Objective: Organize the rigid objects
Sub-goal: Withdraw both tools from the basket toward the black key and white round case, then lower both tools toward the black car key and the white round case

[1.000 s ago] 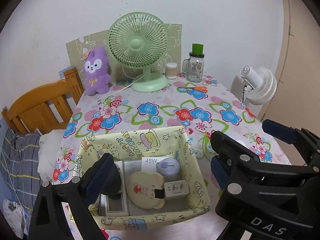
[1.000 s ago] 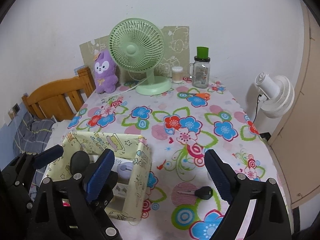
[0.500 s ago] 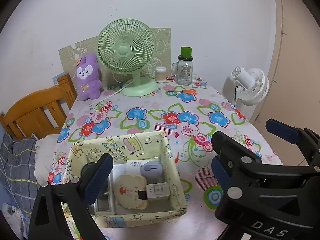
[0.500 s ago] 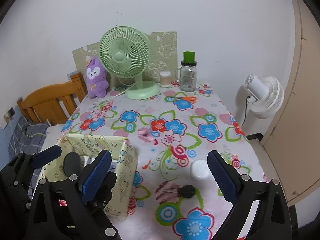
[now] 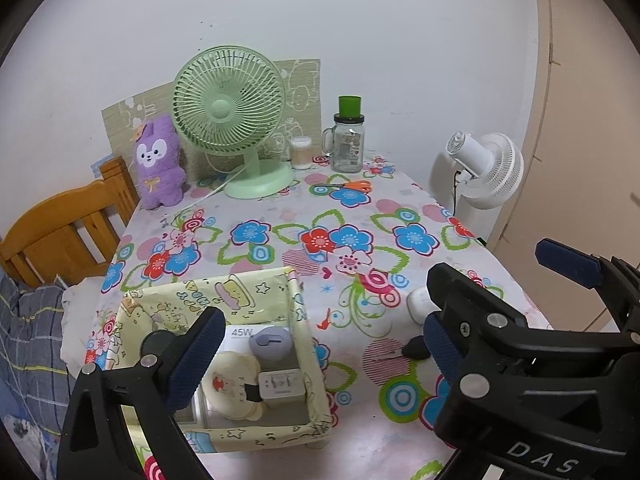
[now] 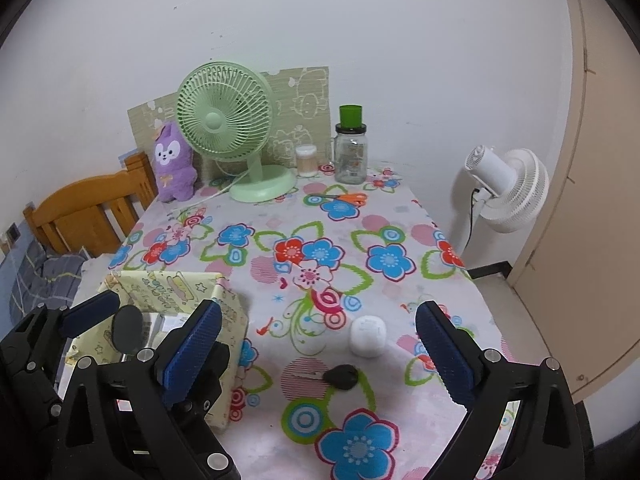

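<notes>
Hovering both grippers with jaws spread and empty, I'd take the small white case [image 6: 367, 336] beside the box [image 6: 228, 312] across its rounded sides; looks light, hard, slippery.

Charger [image 5: 280, 389] in box [image 5: 256, 290]; key [image 6: 340, 376] right.

storage box [image 5: 298, 312]: its near-left contents sit behind the left gripper's finger [image 5: 192, 356]
white case [image 5: 418, 304]: half covered by the right gripper's arm in the left wrist view
black key [image 5: 414, 348]: only its tip shows there
jar label [image 6: 352, 158]: too small to read
bed frame [image 5: 60, 232]: cut off at the left edge
</notes>
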`<state>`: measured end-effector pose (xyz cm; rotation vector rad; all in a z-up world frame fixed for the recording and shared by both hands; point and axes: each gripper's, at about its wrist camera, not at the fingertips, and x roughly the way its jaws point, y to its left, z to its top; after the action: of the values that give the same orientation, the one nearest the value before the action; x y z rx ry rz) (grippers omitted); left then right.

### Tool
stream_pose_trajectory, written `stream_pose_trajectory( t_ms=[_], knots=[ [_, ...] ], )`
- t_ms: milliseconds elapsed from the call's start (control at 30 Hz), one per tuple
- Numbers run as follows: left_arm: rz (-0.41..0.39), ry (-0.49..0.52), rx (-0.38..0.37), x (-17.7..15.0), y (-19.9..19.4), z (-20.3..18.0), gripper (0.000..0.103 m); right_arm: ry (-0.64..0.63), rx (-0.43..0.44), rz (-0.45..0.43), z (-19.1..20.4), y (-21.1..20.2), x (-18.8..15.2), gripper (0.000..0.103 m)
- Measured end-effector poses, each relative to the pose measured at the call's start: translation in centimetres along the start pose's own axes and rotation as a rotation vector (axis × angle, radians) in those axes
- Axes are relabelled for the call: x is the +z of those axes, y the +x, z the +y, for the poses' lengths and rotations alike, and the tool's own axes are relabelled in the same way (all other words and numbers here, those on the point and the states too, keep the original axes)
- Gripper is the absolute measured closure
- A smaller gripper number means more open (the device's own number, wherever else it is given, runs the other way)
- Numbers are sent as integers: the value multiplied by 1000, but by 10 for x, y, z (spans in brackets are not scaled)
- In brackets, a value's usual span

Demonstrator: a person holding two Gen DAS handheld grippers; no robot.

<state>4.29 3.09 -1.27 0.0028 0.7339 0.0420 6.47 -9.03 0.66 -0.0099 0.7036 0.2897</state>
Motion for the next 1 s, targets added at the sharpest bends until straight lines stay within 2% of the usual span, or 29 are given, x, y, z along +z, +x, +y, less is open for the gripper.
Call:
stream_pose_trajectory(
  t_ms=[300, 1000],
  knots=[
    [-9, 18, 2, -1, 4, -15, 2, -23, -41, -33, -13, -5, -3, 4],
    [37, 37, -43, -6, 32, -53, 2, 1, -67, 9, -53, 11, -17, 4]
  ],
)
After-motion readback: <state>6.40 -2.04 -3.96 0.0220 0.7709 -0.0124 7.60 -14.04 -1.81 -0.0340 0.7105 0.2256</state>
